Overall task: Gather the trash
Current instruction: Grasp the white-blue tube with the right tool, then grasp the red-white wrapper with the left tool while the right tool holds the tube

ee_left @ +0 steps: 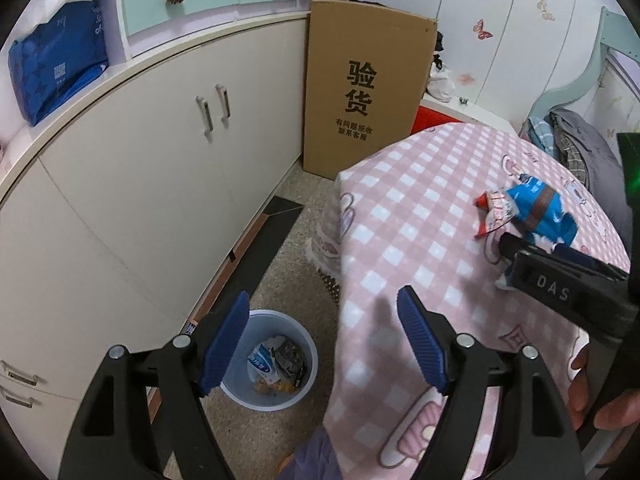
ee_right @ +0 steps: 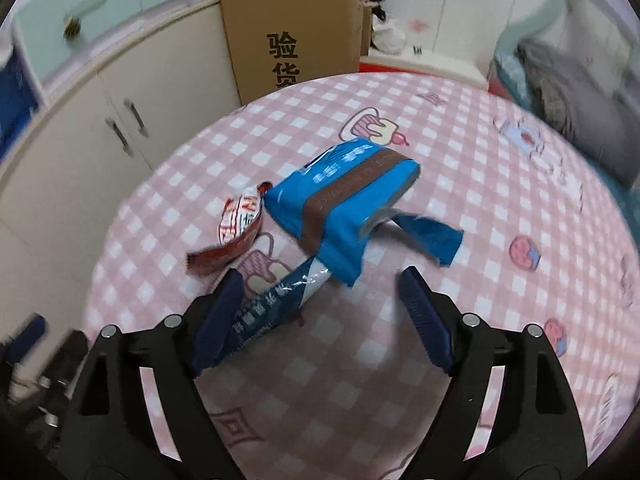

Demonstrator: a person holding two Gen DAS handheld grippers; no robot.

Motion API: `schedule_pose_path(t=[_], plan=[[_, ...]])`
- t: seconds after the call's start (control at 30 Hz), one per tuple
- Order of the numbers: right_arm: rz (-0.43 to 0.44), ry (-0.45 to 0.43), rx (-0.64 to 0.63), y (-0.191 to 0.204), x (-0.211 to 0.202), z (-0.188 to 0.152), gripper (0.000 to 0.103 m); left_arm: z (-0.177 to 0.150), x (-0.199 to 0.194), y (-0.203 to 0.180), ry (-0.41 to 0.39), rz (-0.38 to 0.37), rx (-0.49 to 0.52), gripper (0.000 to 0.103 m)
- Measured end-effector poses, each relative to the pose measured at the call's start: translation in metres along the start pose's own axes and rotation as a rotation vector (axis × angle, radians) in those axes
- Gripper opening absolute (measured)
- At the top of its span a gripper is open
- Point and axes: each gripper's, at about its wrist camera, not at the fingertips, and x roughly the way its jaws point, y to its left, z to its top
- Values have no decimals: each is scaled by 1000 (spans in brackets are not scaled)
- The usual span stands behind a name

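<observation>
A blue wrapper with a brown band (ee_right: 344, 196) lies on the pink checked tablecloth (ee_right: 460, 168), with a red and white wrapper (ee_right: 240, 224) to its left and a dark blue wrapper (ee_right: 276, 304) in front. My right gripper (ee_right: 320, 312) is open just before them; the dark blue wrapper lies against its left finger (ee_right: 218, 320). My left gripper (ee_left: 324, 344) is open and empty, above the floor beside the table, over a pale blue bin (ee_left: 276, 360) holding trash. The blue wrapper (ee_left: 540, 208) and the right gripper (ee_left: 560, 280) also show in the left wrist view.
White cabinets (ee_left: 160, 184) run along the left. A tall cardboard box (ee_left: 364, 92) stands behind the table. A blue bag (ee_left: 60, 64) sits on the counter. Clothes (ee_right: 568, 96) lie on a bed at the right.
</observation>
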Motion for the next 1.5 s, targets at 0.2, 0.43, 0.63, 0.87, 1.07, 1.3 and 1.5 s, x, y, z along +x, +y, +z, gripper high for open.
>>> schedule_pose_path(t=[0.2, 0.43, 0.63, 0.87, 1.07, 1.3, 1.5], plan=[[72, -7, -21, -24, -12, -7, 15, -6, -2, 3, 7, 0, -5, 75], [230, 39, 66, -67, -25, -22, 12, -5, -10, -8, -11, -16, 9, 75], [250, 7, 128, -100, -44, -26, 12, 2, -16, -29, -31, -49, 45, 80], [200, -39, 203, -144, -49, -8, 12, 18, -8, -71, -32, -74, 135, 84], [175, -31, 223, -167, -40, 1, 12, 36, 12, -105, -11, -104, 182, 85], [185, 21, 241, -177, -14, -1, 12, 50, 35, -128, -6, -136, 192, 82], [195, 4, 229, -179, -11, -1, 12, 50, 48, -131, -11, -153, 182, 22]])
